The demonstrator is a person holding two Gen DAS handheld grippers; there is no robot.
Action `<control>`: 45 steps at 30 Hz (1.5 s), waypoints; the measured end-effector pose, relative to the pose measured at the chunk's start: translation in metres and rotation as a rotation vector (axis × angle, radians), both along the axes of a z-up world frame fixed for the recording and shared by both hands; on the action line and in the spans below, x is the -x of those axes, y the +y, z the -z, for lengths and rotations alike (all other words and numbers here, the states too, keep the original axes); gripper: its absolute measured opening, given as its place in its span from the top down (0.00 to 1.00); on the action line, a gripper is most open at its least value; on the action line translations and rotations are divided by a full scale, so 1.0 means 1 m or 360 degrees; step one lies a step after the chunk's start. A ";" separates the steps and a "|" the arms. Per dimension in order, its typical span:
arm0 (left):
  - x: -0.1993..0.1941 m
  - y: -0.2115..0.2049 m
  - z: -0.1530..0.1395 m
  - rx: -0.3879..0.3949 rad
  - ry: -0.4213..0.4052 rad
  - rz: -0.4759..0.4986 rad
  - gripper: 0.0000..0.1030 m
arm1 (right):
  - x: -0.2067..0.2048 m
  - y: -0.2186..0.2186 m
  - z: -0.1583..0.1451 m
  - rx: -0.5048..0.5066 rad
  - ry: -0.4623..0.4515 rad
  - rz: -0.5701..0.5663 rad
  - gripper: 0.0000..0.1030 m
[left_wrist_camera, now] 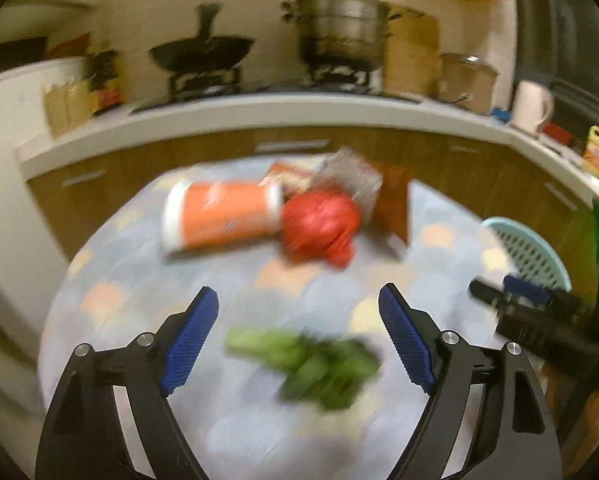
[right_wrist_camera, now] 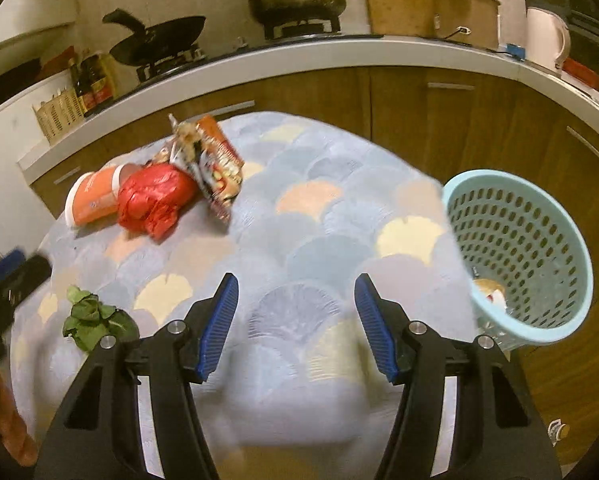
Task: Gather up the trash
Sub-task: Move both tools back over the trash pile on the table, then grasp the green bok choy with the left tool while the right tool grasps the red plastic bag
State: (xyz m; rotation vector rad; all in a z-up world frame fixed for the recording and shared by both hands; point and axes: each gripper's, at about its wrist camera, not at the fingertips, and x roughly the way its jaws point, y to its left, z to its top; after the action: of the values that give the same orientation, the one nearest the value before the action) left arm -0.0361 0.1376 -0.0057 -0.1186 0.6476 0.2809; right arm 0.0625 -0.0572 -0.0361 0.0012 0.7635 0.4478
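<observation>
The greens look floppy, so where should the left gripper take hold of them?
Judging by its pose, grip the leafy greens across the bunched middle, coming straight down from above with the open left gripper: they lie flat on the table.

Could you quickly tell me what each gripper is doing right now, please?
Left gripper: open, holding nothing, above the green leaves.
Right gripper: open, holding nothing, over the table.
</observation>
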 end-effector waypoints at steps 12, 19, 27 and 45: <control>-0.013 0.001 0.046 0.0346 0.0250 -0.0184 0.22 | -0.011 -0.017 0.013 -0.0133 0.0118 0.0100 0.45; -0.038 -0.007 0.053 0.0198 0.0310 -0.0254 0.26 | -0.013 -0.013 0.014 -0.0119 0.0135 0.0073 0.45; -0.017 0.023 0.045 0.0287 0.0252 -0.0059 0.65 | -0.005 0.008 0.009 -0.0019 0.0089 -0.0047 0.45; -0.003 0.100 0.028 0.0291 0.0019 0.0038 0.71 | -0.013 0.145 -0.015 0.0000 0.0157 -0.0429 0.44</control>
State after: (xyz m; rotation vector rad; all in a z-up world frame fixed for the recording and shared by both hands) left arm -0.0327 0.2379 -0.0338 -0.2842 0.6853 0.1994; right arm 0.0751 0.0874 -0.0215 -0.0809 0.8645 0.7078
